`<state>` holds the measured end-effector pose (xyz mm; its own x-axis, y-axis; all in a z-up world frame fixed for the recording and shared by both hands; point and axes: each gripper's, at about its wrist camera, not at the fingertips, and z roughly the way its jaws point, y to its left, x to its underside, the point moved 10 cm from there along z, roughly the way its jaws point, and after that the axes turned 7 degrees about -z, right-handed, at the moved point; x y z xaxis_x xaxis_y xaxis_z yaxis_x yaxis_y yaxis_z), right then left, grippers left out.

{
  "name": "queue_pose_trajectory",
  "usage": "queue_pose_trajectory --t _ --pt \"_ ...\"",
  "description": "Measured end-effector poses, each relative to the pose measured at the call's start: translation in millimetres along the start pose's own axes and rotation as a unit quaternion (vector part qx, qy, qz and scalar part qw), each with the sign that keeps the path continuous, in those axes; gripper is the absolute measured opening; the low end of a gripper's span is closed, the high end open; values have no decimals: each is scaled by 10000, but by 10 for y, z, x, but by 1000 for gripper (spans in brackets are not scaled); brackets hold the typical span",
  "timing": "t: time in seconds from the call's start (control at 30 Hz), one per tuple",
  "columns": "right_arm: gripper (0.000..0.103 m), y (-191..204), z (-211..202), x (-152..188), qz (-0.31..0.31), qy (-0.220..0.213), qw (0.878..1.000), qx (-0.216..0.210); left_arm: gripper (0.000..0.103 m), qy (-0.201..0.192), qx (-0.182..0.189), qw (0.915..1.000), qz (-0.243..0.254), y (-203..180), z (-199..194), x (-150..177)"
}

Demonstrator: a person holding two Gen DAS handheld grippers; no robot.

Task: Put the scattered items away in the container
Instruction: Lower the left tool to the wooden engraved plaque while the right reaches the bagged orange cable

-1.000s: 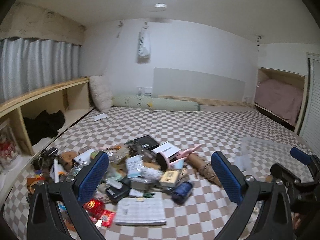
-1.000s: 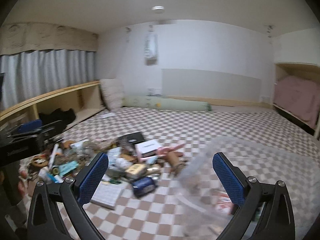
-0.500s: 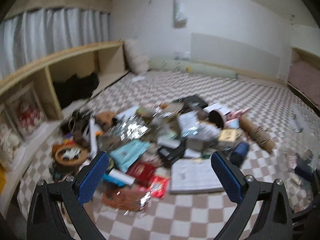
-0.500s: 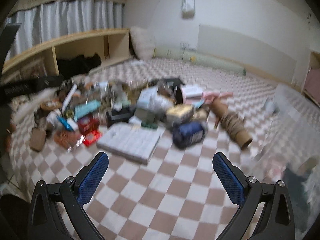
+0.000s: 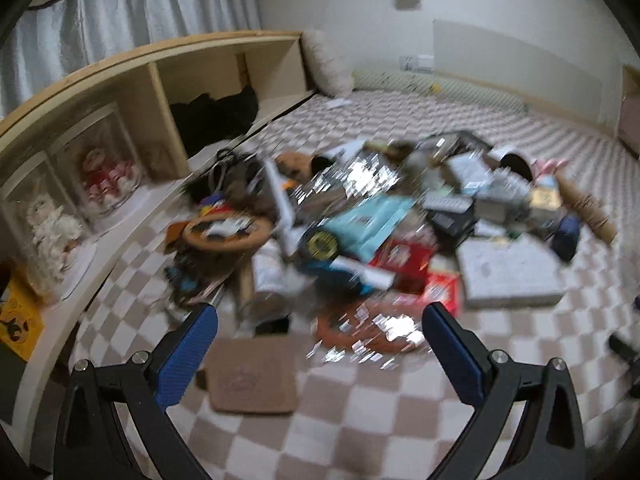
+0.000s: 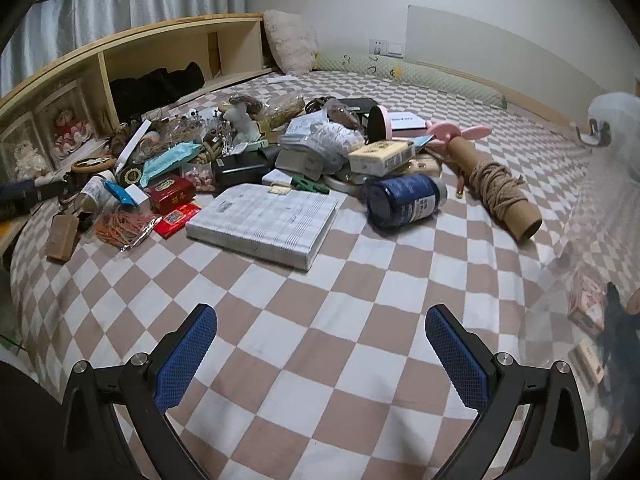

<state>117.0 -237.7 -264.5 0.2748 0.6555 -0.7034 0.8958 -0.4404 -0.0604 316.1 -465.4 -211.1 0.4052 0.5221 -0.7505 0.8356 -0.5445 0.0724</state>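
Note:
A heap of scattered items lies on the checkered bed cover: a grey checked book (image 6: 264, 222), a dark blue jar (image 6: 404, 200) on its side, a cardboard tube wound with twine (image 6: 498, 190), a red box (image 6: 171, 193) and a brown flat pad (image 5: 254, 376). The clear plastic container (image 6: 592, 280) stands at the right edge with a few things inside. My left gripper (image 5: 320, 344) is open over the pile's near-left edge, the brown pad just below it. My right gripper (image 6: 320, 344) is open above bare cover, short of the book. The left wrist view is blurred.
A wooden shelf unit (image 6: 120, 64) runs along the left side, holding dolls in clear cases (image 5: 104, 176) and dark cloth (image 6: 156, 84). A pillow (image 6: 290, 42) and a long bolster (image 6: 420, 74) lie by the far wall. Bare checkered cover (image 6: 360, 360) stretches in front.
Both grippers have tilted down and moved closer to the pile, the left one swinging toward its left end. Both stayed open and hold nothing.

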Motion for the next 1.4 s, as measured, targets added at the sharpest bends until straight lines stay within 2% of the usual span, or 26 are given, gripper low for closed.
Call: queue_pose_trajectory --t 0.2,0.33,0.57,0.7,0.93,1.13,1.3,1.4 --pt "103 64 55 66 11 120 9998 -148 103 261 -600 9969 437 162 272 389" --pt "103 76 69 87 28 154 9997 -194 103 407 -1234 9879 844 264 459 585" --pt "103 133 127 172 10 306 9992 -262 103 280 -1636 9834 740 537 506 582" --pt "103 185 144 193 -17 356 9989 -296 103 266 -1570 9858 530 716 495 557" --pt "103 266 150 209 12 415 9983 -404 103 2 -1128 9935 -177 987 353 438" --pt "103 398 172 211 -16 499 9971 -566 103 -273 -931 9925 -739 1215 235 290" --pt "103 612 158 54 -197 293 9966 -742 103 -359 -871 9916 -883 1338 172 263" --pt "95 837 173 -59 -400 213 9949 -903 103 -426 -882 9908 -933 1410 110 279"
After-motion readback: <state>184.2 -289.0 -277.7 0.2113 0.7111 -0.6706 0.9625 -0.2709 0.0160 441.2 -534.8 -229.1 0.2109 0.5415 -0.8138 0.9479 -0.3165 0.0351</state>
